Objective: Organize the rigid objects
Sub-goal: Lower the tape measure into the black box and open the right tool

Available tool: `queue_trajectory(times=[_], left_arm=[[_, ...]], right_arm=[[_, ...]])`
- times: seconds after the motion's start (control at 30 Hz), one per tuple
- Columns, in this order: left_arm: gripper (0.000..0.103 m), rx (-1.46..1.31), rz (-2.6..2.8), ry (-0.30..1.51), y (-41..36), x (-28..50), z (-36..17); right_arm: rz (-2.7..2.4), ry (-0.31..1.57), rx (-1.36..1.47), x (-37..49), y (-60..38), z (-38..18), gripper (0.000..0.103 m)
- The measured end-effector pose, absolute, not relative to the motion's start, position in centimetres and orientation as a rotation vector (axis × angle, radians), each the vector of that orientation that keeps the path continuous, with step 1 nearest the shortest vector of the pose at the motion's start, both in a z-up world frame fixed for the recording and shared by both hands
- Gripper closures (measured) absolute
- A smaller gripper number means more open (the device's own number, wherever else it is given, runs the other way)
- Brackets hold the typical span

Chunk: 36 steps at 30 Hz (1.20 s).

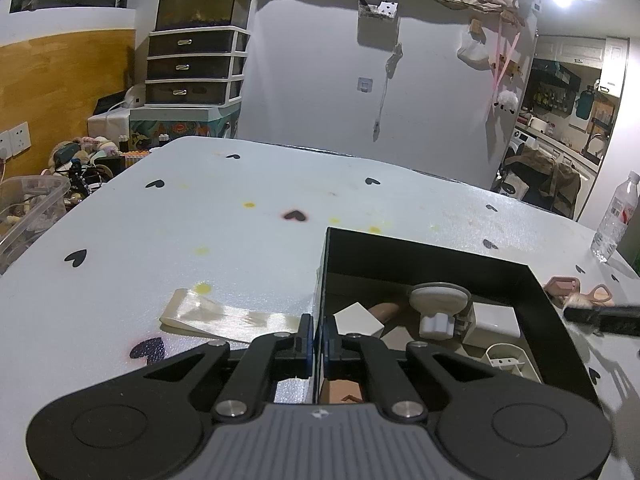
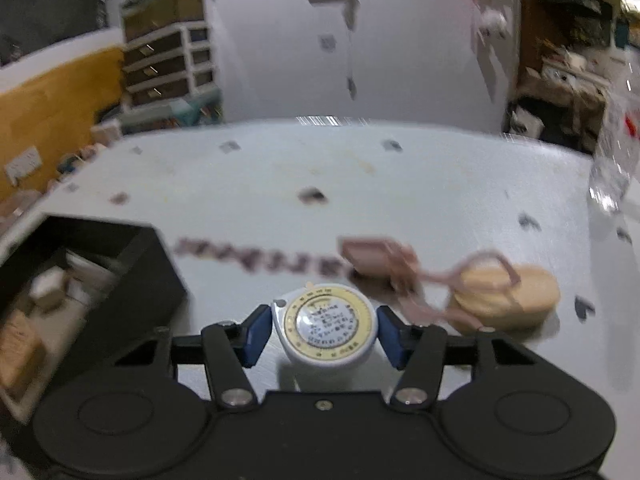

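Your left gripper (image 1: 318, 338) is pinching the left wall of the black box (image 1: 536, 292), one finger outside on the table (image 1: 200, 208) and one inside. Just left of it, a pale glossy ribbon (image 1: 224, 316) lies flat on the white, heart-printed tabletop. Inside the box sit several pale items: a white cube (image 1: 358, 318), a round grey-white suction knob (image 1: 438, 306) and a white rectangular block (image 1: 494, 320). Right of the box, outside it, lie pinkish pieces (image 1: 564, 286), and a clear water bottle (image 1: 616, 216) stands near the table's far right edge.

Your right gripper (image 2: 324, 330) has its blue pads (image 2: 254, 334) pressed on either side of a round white tape measure (image 2: 326, 326) with a yellow dial ring. The view is motion-blurred. The black box (image 2: 132, 276) sits to its left; to the right lie pink scissors-like loops (image 2: 472, 276) over a tan round disc (image 2: 516, 300).
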<state>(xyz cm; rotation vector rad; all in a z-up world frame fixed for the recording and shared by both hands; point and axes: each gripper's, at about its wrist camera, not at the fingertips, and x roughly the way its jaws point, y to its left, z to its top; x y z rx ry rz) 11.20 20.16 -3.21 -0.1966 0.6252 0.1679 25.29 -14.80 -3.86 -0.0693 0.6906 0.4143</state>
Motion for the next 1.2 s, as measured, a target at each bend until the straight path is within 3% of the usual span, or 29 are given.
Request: queue_trajectory(times=[0.33, 0.73, 1.2], left_arm=[[0.1, -0.2, 0.164, 0.614, 20.2, 10.9, -3.0], [0.099, -0.207, 0.138, 0.6, 20.6, 10.8, -3.4], [0.099, -0.217, 0.134, 0.595, 20.7, 10.7, -3.5]], right_arm=[[0.781, 0.614, -0.063, 21.9, -6.8, 2.0, 0.045], [0.844, 0.885, -0.144, 24.0, 2.8, -2.3, 0.045], [0.852, 0.89, -0.155, 23.6, 4.3, -2.5, 0.043]])
